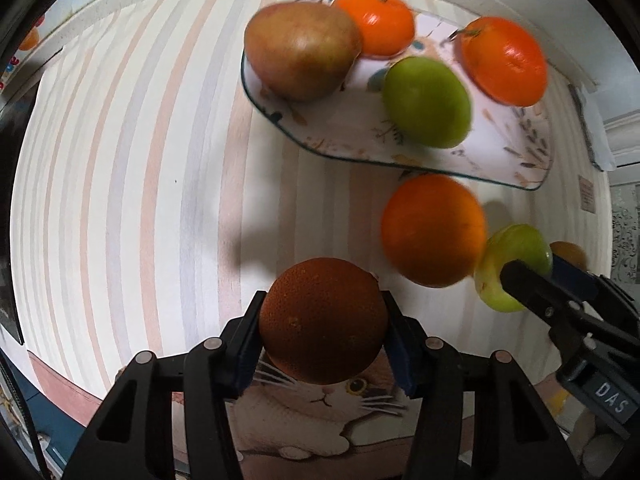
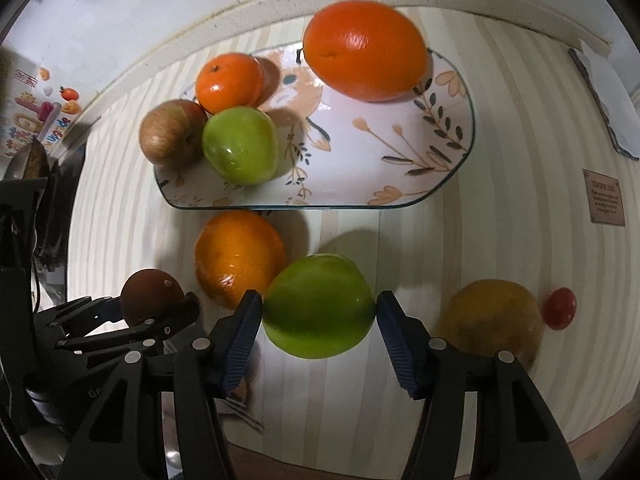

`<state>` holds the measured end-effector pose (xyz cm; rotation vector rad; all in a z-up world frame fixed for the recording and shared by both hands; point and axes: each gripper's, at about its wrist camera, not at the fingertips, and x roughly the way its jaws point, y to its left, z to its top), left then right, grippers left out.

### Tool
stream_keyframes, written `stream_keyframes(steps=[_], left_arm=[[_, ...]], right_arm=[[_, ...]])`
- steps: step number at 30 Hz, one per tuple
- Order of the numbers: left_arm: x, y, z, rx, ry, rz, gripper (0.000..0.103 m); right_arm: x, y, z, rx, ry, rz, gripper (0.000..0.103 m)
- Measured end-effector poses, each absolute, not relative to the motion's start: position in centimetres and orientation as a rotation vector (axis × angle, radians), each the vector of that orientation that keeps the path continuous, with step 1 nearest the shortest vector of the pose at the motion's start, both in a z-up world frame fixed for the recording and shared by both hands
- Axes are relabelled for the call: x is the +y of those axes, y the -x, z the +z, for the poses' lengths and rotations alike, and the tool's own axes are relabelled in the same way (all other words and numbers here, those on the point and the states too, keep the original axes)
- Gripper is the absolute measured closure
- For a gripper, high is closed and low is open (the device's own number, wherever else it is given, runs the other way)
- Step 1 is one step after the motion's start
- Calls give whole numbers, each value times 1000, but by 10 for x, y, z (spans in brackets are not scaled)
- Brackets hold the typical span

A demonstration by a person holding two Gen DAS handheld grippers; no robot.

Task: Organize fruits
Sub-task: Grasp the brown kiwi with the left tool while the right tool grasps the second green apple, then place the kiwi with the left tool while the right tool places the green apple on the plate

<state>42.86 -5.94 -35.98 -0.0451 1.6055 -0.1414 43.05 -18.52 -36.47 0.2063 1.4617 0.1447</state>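
Observation:
My left gripper (image 1: 324,320) is shut on a dark brown-orange fruit (image 1: 323,320), held above the striped cloth; it also shows in the right wrist view (image 2: 150,296). My right gripper (image 2: 319,312) is shut on a green apple (image 2: 318,306), seen in the left wrist view (image 1: 512,266) too. A floral plate (image 2: 400,160) holds a red-brown apple (image 2: 170,134), a green apple (image 2: 240,144), a mandarin (image 2: 228,82) and a large orange (image 2: 366,50). An orange (image 2: 238,258) lies on the cloth in front of the plate, between the grippers.
A yellowish fruit (image 2: 490,320) and a small red tomato (image 2: 560,308) lie on the cloth to the right. The striped cloth (image 1: 140,160) ends at a cream ledge behind the plate. A brown label (image 2: 606,202) sits far right.

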Motion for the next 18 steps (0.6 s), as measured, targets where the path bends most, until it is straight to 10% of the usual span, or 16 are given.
stream_keyframes(steps=[18], left_arm=[[-118, -545, -287, 1549, 138, -363, 52]], right_arm=[[-239, -477, -315, 1311, -337, 92, 41]])
